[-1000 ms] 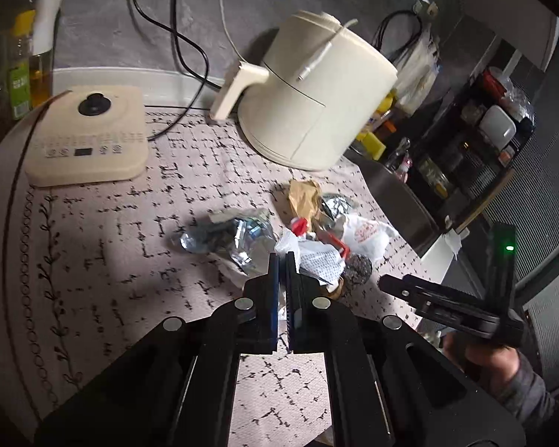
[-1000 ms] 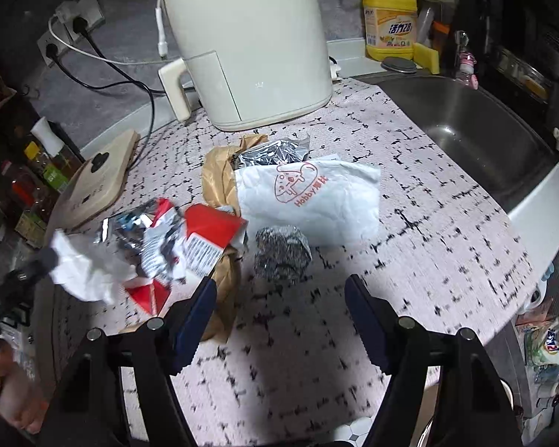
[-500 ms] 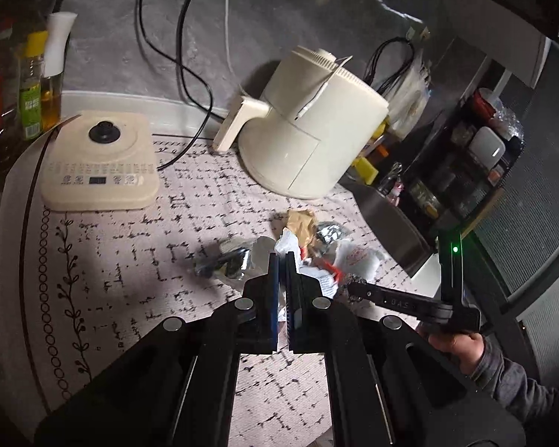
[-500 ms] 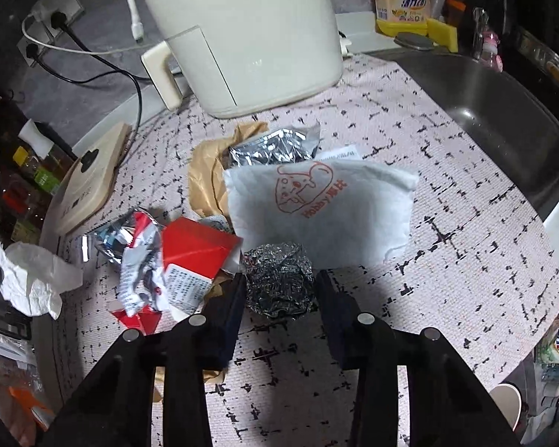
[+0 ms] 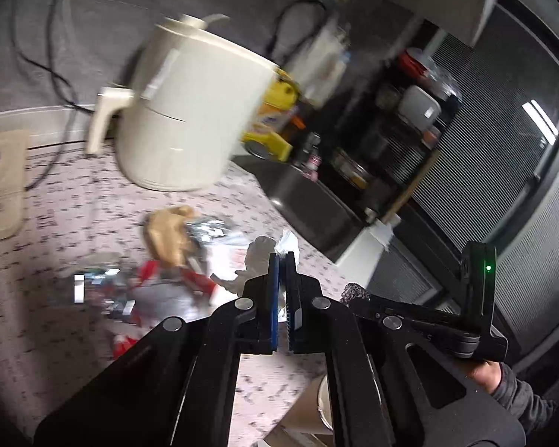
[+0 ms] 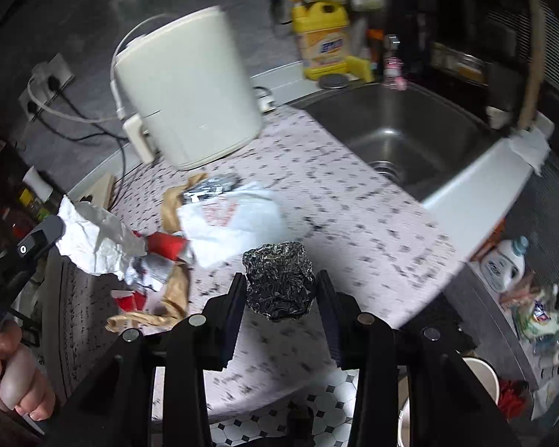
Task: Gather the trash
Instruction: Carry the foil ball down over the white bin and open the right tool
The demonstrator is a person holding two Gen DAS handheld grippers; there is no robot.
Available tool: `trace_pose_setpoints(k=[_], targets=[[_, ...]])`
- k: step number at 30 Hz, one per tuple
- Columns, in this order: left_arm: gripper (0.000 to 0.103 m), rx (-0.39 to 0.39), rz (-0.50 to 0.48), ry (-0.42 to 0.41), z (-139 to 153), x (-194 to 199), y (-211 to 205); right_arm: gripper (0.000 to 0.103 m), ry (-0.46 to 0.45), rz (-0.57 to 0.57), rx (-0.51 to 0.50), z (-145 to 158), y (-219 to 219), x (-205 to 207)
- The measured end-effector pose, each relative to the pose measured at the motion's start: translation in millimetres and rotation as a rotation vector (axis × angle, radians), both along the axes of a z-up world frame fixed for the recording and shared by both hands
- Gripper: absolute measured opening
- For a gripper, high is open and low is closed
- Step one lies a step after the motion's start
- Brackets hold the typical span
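Note:
My left gripper [image 5: 282, 260] is shut on a crumpled white paper [image 5: 259, 260], also seen in the right wrist view [image 6: 93, 234], held above the table. My right gripper [image 6: 279, 290] is shut on a crumpled foil ball [image 6: 278, 279], lifted off the table; the ball's tip shows in the left wrist view [image 5: 354, 292]. On the patterned tablecloth [image 6: 354, 223] lie a white printed bag [image 6: 231, 223], brown paper [image 6: 171, 205], a foil wrapper [image 6: 208, 188] and red-and-white wrappers [image 6: 160, 257].
A cream air fryer [image 6: 190, 93] stands at the back. A steel sink [image 6: 402, 130] lies to the right, with a yellow detergent bottle [image 6: 322, 44] behind it. A cream cooker [image 5: 0, 182] sits at the left. A bin rim [image 6: 480, 376] shows below the table edge.
My right gripper closed on the foil ball and lifted it off the table. My left gripper, still holding the white paper, swung to the right toward the table edge.

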State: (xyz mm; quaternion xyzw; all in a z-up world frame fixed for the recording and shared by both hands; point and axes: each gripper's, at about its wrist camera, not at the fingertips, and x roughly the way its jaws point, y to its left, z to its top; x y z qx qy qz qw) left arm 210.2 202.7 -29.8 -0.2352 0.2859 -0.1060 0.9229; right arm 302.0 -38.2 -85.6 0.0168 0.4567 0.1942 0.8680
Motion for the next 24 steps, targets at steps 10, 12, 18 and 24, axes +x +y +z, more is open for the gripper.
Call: trace_pose_setpoints(k=[10,12,18,24], targets=[[0.004,0.017,-0.259,0.017,-7,45,-110,0.039,0.007,-0.277,0.005,1,-134,-28],[0.004,0.028,-0.287,0.026,-9,51,-133,0.039,0.015,-0.318,0.009,-3,-157,-35],[0.004,0.044,-0.321,0.058,-20,49,-200,0.040,0.047,-0.373,0.030,-16,-227,-51],[0.004,0.036,-0.236,0.125,-35,30,-258,0.065,0.150,-0.312,0.063,-38,-284,-62]])
